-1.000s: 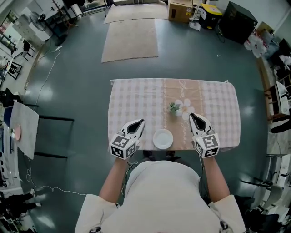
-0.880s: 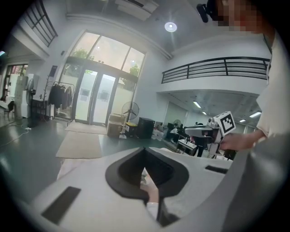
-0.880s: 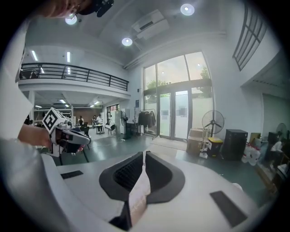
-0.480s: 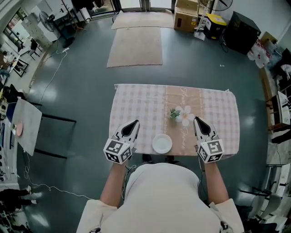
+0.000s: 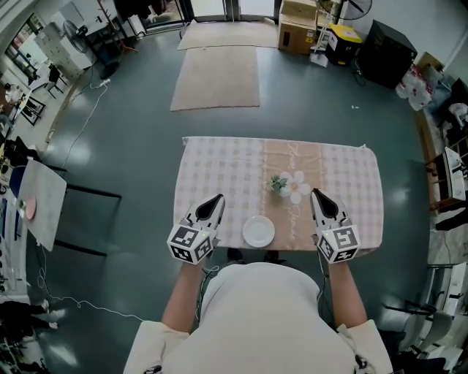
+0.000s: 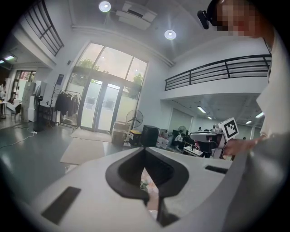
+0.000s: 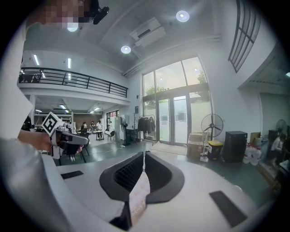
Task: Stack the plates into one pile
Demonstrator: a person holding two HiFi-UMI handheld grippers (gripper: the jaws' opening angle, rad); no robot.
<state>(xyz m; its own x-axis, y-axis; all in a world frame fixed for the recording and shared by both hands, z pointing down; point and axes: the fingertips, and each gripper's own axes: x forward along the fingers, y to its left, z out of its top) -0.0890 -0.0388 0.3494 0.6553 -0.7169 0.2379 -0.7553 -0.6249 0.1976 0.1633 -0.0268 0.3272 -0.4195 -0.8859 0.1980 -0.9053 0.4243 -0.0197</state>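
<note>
Plates [image 5: 259, 231] show from the head view as 1 white round disc at the near edge of the surface [image 5: 219, 164], on the beige strip that runs down the middle of the checked cloth [image 5: 351, 175] — how many lie in it cannot be told from above. Just beyond the disc, near the middle of the surface, stands a small flower ornament [image 5: 288, 184], apart from it. The left gripper [image 5: 217, 198] is held over the near left part of the cloth and the right gripper [image 5: 314, 193] over the near right part, the white disc between them and touching neither. In the left gripper view the 2 dark fingers [image 6: 129, 170] meet at their tips with nothing in them; in the right gripper view the fingers [image 7: 129, 174] are likewise closed together and hold nothing. On the floor beyond lie 2 rugs [image 5: 216, 77], and by the far wall stands a cardboard box [image 5: 296, 16] — its contents are not visible.
</note>
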